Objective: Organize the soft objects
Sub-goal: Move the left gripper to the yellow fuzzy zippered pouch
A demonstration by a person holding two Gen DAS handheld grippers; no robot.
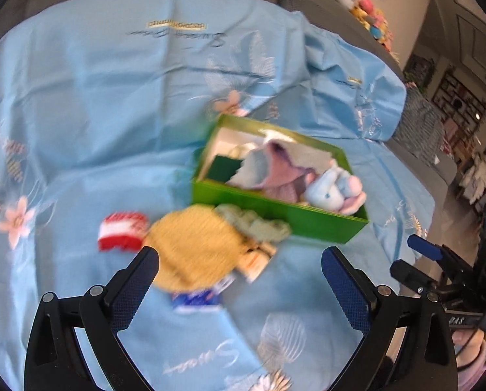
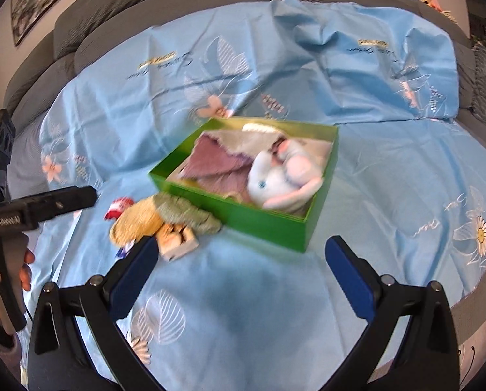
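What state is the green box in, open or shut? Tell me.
Open. The green box has no lid on it; a pale plush toy and purple cloth show inside from above.

Left gripper: black forked arms, blue cross-hatched pads, round silver pivot screws. Right gripper: same build, smooth-looking blue pads, though blurred. White lettering on both black housings. Person's hand: grey cuff.

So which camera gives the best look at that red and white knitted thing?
The left wrist view: the red and white knitted piece lies fully exposed beside the yellow knit. In the right wrist view only a small corner shows behind that knit.
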